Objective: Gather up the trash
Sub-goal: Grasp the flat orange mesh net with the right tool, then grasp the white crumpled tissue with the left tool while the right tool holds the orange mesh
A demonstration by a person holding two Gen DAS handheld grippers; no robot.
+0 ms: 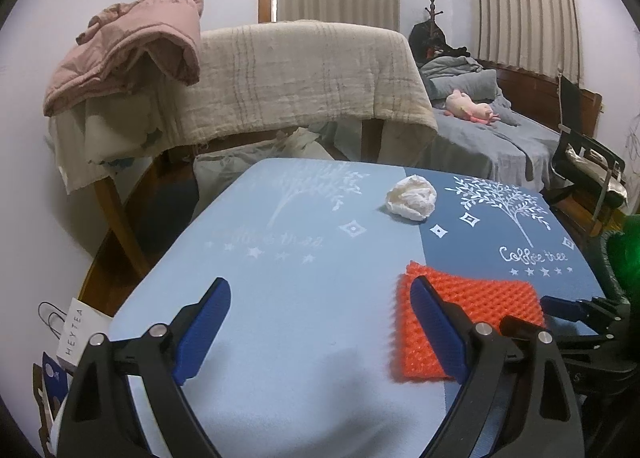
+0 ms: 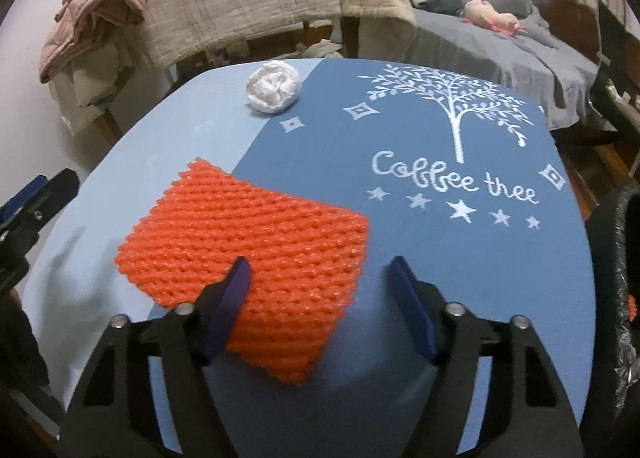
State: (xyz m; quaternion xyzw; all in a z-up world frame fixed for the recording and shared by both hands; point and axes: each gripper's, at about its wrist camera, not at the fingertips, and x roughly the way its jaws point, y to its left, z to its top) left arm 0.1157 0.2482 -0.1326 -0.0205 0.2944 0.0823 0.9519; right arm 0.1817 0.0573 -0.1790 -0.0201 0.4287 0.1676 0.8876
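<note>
- Orange foam netting [image 2: 248,262] lies flat on the table [image 2: 400,298], straddling the seam between the cloth's pale blue half and its darker blue half.
- Its near corner sits between the right gripper [image 2: 320,270] fingers: the left finger [image 2: 236,290] overlaps the netting's near edge, the right finger stands off it over bare cloth. The jaws are partly spread and pinch nothing.
- Crumpled white paper [image 1: 412,198] rests near the table's far edge, well apart from the netting, on the same seam.
- Left gripper [image 1: 320,314] hangs over the pale half with jaws spread wide and nothing between them; its right finger [image 1: 436,334] overlaps the netting's left edge in the left wrist view.
- Open cloth lies between the netting and the paper, and across the printed tree and lettering to the right.
- A black-lined bin rim [image 2: 624,258] stands just off the table's right edge.
- Draped chairs [image 1: 304,70] crowd the far side; a bed [image 1: 500,130] lies beyond the far right corner.
</note>
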